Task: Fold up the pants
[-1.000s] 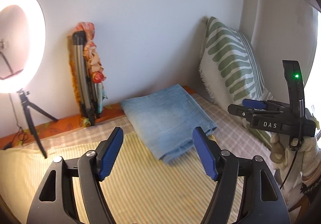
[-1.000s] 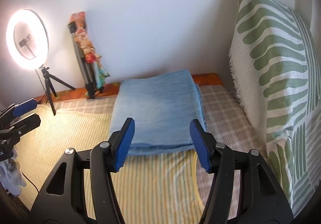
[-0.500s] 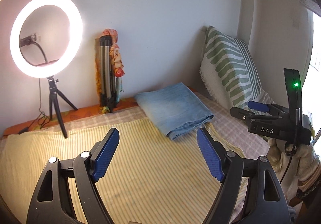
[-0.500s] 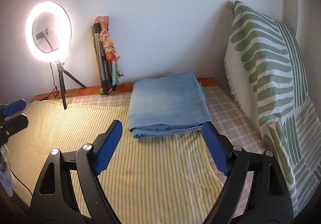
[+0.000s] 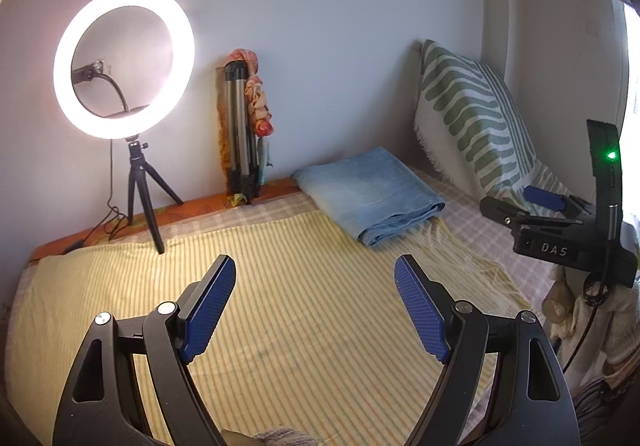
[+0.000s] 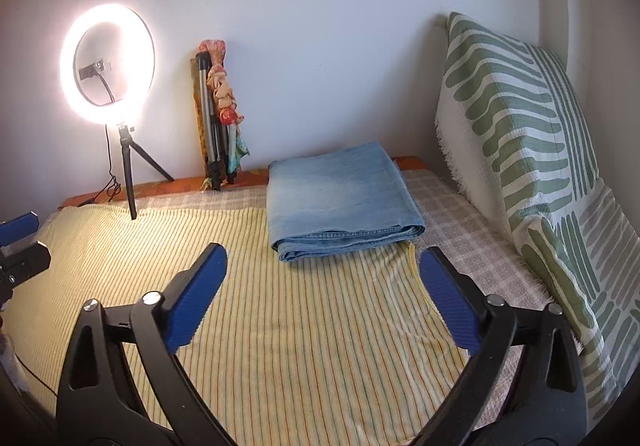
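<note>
The light blue pants [image 6: 342,198] lie folded into a neat rectangle at the far side of the bed, near the wall; they also show in the left wrist view [image 5: 370,194]. My left gripper [image 5: 315,286] is open and empty, held above the yellow striped sheet [image 5: 280,306], well back from the pants. My right gripper [image 6: 322,274] is open and empty, also back from the pants' near edge. The right gripper's body shows at the right of the left wrist view [image 5: 560,234], and the left gripper's tip at the left edge of the right wrist view [image 6: 20,242].
A lit ring light on a small tripod [image 5: 124,62] stands at the back left of the bed. A folded tripod with colourful cloth [image 5: 244,134] leans on the wall. A green-patterned pillow [image 6: 520,134] stands at the right.
Both grippers have pulled back and away from the folded pants, which now look smaller and farther off. Both jaws have opened a little wider. The pants have not moved.
</note>
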Motion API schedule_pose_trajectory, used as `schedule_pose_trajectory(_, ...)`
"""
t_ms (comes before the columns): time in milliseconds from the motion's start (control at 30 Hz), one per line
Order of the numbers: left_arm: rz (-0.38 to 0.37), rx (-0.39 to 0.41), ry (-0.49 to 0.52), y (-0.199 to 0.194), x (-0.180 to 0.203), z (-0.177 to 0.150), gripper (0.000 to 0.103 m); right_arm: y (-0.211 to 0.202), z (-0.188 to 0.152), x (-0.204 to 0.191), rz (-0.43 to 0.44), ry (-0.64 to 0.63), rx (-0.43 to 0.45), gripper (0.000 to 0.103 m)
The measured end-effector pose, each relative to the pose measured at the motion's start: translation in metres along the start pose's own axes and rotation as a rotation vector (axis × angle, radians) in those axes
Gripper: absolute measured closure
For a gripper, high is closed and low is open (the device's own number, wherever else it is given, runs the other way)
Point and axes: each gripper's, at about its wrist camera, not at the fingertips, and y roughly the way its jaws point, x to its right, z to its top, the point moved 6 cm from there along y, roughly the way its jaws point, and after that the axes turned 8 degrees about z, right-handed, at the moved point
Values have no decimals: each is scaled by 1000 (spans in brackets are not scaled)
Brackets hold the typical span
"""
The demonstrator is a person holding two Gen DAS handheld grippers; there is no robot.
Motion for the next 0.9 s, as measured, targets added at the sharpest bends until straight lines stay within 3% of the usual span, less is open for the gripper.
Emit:
schedule_pose_trajectory(133, 7, -1, -1, 2, -2, -6, 13, 1, -6, -2, 7, 10, 1, 2)
schedule_pose_trajectory(633, 38, -20, -38, 11, -16, -16, 13, 15, -20, -2, -13, -1, -11, 0)
schedule_pose_trajectory(900, 18, -28, -36, 10, -15, -20, 13, 19, -27, -9, -10, -32, -27, 0)
